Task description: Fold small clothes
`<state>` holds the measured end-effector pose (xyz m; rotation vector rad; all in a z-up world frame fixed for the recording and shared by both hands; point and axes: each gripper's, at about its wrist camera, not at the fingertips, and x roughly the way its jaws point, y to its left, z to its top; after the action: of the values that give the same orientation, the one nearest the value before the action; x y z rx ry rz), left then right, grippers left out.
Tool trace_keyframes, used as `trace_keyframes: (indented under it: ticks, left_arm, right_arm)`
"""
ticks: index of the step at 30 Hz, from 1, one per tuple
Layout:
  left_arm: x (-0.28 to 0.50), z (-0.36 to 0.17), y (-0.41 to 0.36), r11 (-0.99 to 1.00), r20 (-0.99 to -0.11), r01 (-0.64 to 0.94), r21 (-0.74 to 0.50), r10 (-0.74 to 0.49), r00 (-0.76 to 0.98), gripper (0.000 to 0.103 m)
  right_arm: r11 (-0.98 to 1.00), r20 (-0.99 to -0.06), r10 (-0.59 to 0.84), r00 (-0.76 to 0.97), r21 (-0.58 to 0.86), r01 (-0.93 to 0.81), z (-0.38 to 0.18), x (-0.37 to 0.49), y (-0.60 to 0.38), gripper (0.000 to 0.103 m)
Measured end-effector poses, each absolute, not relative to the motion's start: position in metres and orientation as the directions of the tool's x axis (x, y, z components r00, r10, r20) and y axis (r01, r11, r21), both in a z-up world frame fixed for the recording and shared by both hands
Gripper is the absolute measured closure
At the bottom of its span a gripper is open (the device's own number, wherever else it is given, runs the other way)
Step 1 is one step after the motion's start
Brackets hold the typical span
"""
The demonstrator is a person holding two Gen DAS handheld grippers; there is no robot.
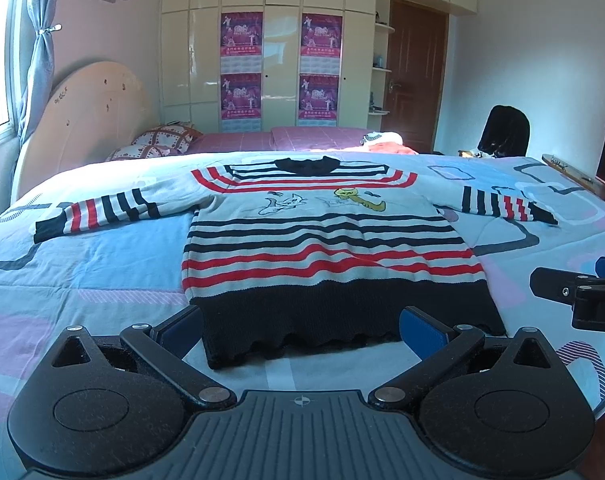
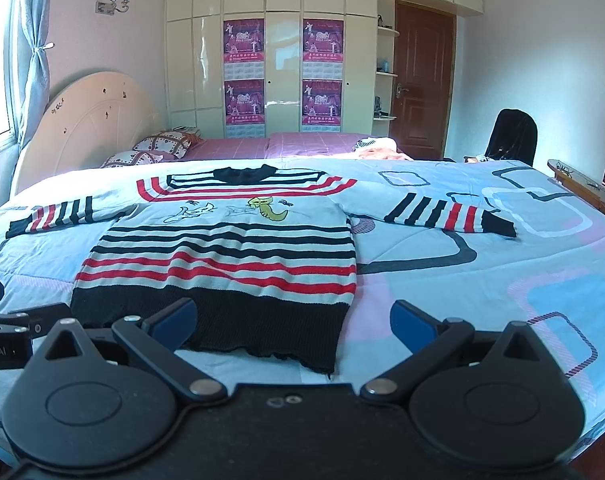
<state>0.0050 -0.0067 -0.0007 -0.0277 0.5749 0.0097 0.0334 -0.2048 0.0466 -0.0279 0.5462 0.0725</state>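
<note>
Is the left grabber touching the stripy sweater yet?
Cannot tell. In the left wrist view, the open left gripper brackets the sweater's hem, but no contact or gap shows plainly.

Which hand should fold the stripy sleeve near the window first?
Probably the left gripper: the sweater's window-side sleeve lies on its side. The right gripper sits nearer the other sleeve.

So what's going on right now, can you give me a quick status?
Left gripper and right gripper open, empty, near the hem. Striped sweater flat on the quilt, sleeves out, unfolded. Nothing on it.
</note>
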Motion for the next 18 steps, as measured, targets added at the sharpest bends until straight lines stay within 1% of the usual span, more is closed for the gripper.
trace_keyframes:
  ticks: [18]
  left_arm:
    - [0.0049,0.0004,-0.0101,1.0,-0.538,-0.02,-0.016,0.009,0.843,0.0]
  right_arm:
    - [0.996,-0.52,0.068,0.852,-0.01,-0.085,0.0474,0.0363,-0.2048,0.0]
